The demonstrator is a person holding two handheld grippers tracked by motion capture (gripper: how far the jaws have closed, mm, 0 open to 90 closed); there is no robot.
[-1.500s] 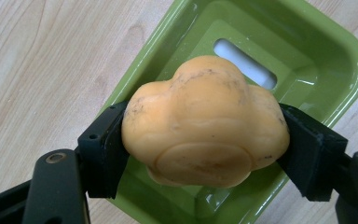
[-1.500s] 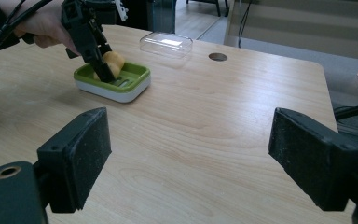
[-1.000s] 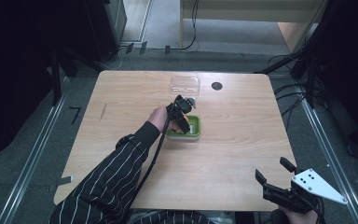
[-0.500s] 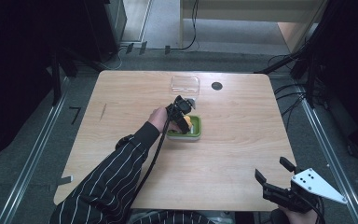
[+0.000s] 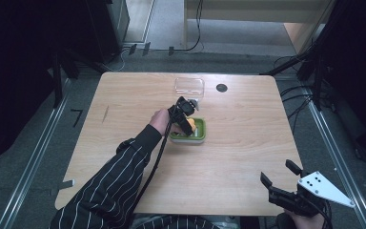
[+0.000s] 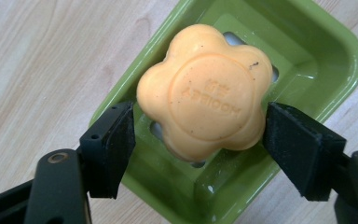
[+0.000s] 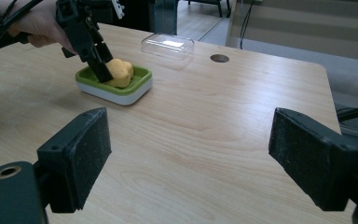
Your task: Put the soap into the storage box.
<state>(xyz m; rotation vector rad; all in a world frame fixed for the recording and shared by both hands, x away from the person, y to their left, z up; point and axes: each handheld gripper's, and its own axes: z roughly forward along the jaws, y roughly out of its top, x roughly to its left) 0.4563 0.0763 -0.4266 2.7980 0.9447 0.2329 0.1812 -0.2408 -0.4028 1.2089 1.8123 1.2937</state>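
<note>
Between the pads of the left gripper [image 6: 200,135] sits an orange flower-shaped soap [image 6: 204,93], clenched at its two sides just over the green dish [image 6: 326,51]. Beyond the dish lies a clear lid [image 5: 189,85]. Near the table's edge, the right gripper [image 7: 191,163] hangs released and empty. With so little soap between the pads, it could slip sideways onto the dish rim. The left gripper view alone shows the stamped lettering; the right gripper view shows the dish's white base.

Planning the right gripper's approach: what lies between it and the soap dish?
Bare tabletop lies between the right gripper and the soap dish, seen in the right gripper view.
</note>
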